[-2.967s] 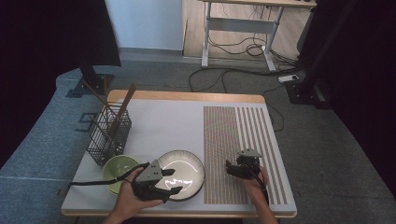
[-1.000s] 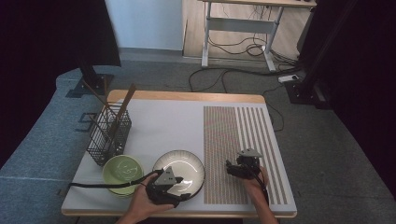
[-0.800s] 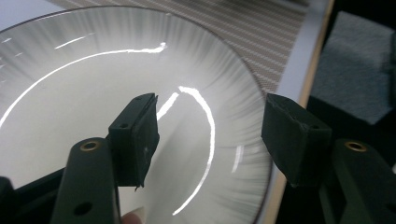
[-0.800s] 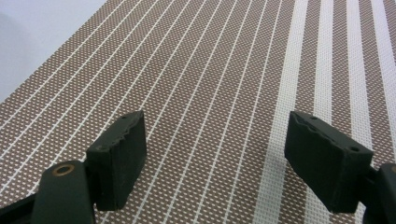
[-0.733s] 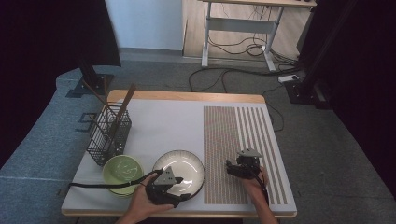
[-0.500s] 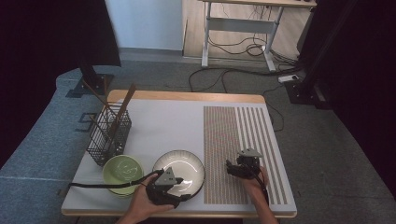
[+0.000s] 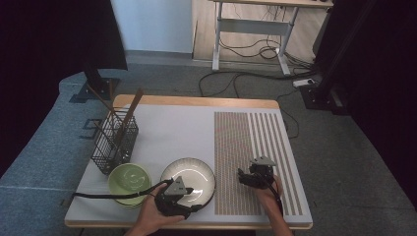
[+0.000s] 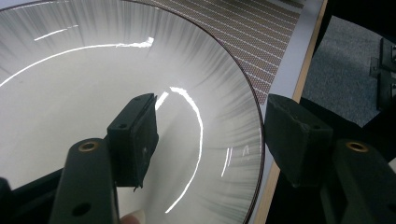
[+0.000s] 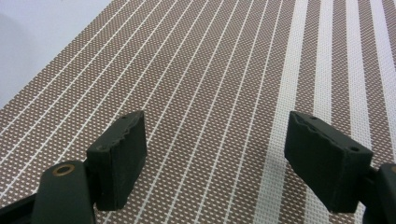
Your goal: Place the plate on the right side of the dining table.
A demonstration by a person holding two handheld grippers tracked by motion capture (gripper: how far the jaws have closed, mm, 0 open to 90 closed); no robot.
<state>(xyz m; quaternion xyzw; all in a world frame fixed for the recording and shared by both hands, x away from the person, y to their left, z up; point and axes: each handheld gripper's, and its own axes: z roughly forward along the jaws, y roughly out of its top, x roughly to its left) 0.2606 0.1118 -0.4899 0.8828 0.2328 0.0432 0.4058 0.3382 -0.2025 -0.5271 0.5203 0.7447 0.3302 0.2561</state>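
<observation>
A pale ribbed plate [image 7: 191,173] with a dark rim lies near the table's front edge. My left gripper [image 7: 193,203] is at the plate's near side. In the left gripper view this gripper [image 8: 217,135] stands open astride the rim: one jaw is over the plate's [image 8: 93,70] inside, the other is outside the rim by the table edge. My right gripper [image 7: 244,177] hovers low over the striped brown placemat [image 7: 246,142]. In the right gripper view that gripper [image 9: 219,154] is open, with nothing but the placemat [image 9: 219,70] between its jaws.
A green bowl [image 7: 129,178] sits just left of the plate. Behind it stands a black wire basket [image 7: 115,142] holding wooden sticks [image 7: 129,114]. The wooden table edge [image 8: 289,116] runs close beside the outer left jaw.
Since three seconds ago my left gripper has shifted right, from between bowl and plate to the plate's near rim. Over the last second it has hardly moved. The right gripper has stayed still.
</observation>
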